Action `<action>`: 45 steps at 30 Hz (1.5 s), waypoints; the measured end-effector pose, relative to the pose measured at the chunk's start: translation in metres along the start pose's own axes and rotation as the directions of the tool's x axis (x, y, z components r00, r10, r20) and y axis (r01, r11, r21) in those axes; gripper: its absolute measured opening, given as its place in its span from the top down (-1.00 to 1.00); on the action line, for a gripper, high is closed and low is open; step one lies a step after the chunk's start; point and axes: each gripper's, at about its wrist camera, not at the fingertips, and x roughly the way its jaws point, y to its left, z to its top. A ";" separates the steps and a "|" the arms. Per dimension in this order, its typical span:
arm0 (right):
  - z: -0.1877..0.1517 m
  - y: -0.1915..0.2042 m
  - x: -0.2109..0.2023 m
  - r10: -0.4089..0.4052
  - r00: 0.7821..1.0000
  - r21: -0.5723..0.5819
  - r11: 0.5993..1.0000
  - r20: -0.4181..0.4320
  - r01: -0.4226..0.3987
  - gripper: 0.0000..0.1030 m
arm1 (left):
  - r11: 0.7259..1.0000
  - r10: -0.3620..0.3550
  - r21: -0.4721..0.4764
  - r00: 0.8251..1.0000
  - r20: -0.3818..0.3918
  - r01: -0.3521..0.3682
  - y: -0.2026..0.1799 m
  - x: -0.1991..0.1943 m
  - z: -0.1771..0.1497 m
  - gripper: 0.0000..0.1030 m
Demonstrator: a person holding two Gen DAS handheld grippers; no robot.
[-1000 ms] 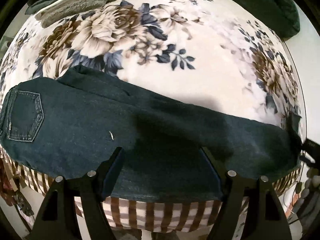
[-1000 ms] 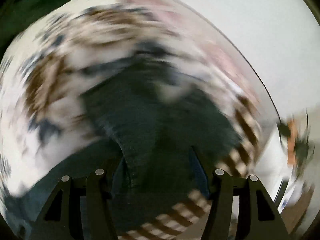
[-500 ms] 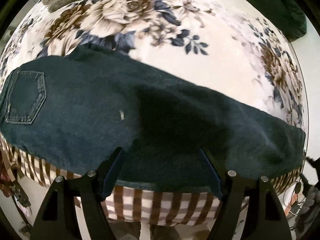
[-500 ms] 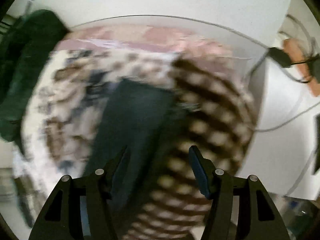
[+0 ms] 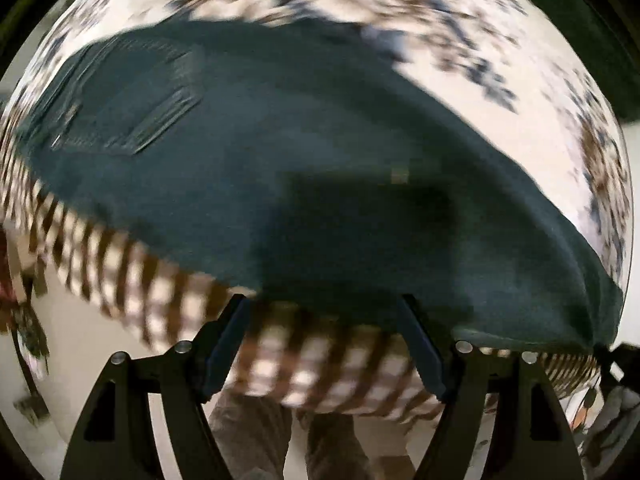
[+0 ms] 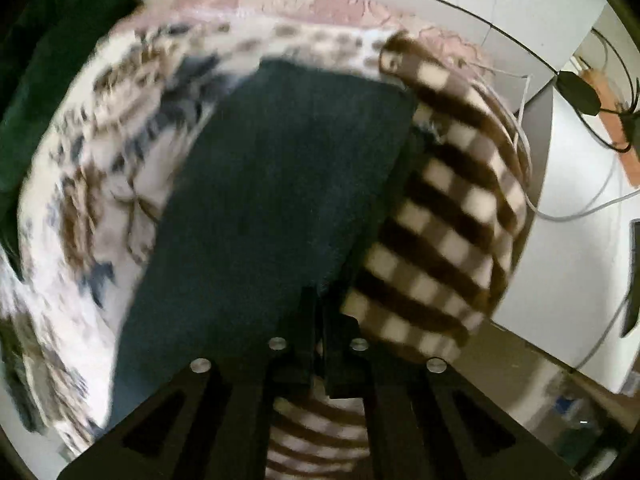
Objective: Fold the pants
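The right hand-held gripper (image 6: 318, 300), fingers apart half a second ago, is now clamped on the near edge of the dark denim pants (image 6: 280, 184). The left hand-held gripper (image 5: 324, 340) stays spread at that edge — pants flat on the floral bedspread (image 5: 460, 60), so a fold looks imminent.

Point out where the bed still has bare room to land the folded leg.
Free: floral blanket beyond the pants, up to the dark green fabric. Crowded: the near edge, where the pants run along the checked blanket, left tool open and right tool shut on them.
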 end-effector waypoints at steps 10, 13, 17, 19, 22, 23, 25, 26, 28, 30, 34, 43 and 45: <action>-0.122 0.078 0.012 0.323 0.908 0.040 0.945 -0.266 -0.325 0.45 | 0.948 -0.040 -0.313 0.998 0.056 0.055 0.146 -0.016 0.027 -0.43; -0.149 0.095 0.032 0.342 0.893 0.082 0.939 -0.293 -0.334 0.45 | 0.908 -0.095 -0.400 0.990 0.103 0.129 0.183 -0.015 0.042 -0.40; -0.176 0.116 0.040 0.303 0.924 0.046 0.953 -0.233 -0.301 0.89 | 0.867 -0.161 -0.445 0.971 0.176 0.224 0.217 -0.005 0.064 0.53; -0.185 0.127 0.037 0.245 0.950 -0.009 0.968 -0.194 -0.251 0.94 | 0.854 -0.191 -0.449 0.962 0.196 0.262 0.224 -0.001 0.069 0.79; -0.192 0.134 0.024 0.202 0.966 -0.055 0.976 -0.164 -0.213 0.95 | 0.860 -0.209 -0.415 0.948 0.242 0.295 0.217 -0.023 0.064 0.88; -0.194 0.133 0.016 0.182 0.971 -0.077 0.978 -0.155 -0.196 0.96 | 0.866 -0.211 -0.399 0.943 0.258 0.303 0.219 -0.032 0.058 0.90; -0.195 0.129 0.004 0.159 0.978 -0.105 0.979 -0.138 -0.174 0.96 | 0.878 -0.201 -0.380 0.944 0.263 0.293 0.222 -0.037 0.051 0.90; -0.196 0.130 0.005 0.128 0.981 -0.136 0.980 -0.143 -0.147 0.96 | 0.878 -0.200 -0.385 0.948 0.246 0.285 0.228 -0.032 0.048 0.90; -0.194 0.129 0.016 0.060 0.981 -0.181 0.979 -0.182 -0.093 0.89 | 0.868 -0.217 -0.412 0.958 0.186 0.276 0.233 -0.007 0.053 0.83; -0.192 0.135 0.028 -0.021 0.970 -0.231 0.972 -0.242 -0.036 0.73 | 0.838 -0.269 -0.454 0.953 0.140 0.303 0.244 0.010 0.055 0.78; -0.195 0.169 -0.002 -0.022 0.968 -0.339 0.938 -0.250 -0.066 0.11 | 0.881 -0.225 -0.398 0.967 0.119 0.254 0.247 -0.020 0.046 0.44; -0.275 0.412 0.009 0.017 0.909 -0.751 0.557 -0.415 -0.353 0.08 | 0.961 -0.085 -0.240 0.974 0.211 0.136 0.216 -0.044 0.078 -0.47; -0.299 0.453 0.042 -0.053 0.881 -0.774 0.505 -0.471 -0.383 0.08 | 0.962 -0.074 -0.246 0.979 0.188 0.120 0.220 -0.028 0.090 -0.47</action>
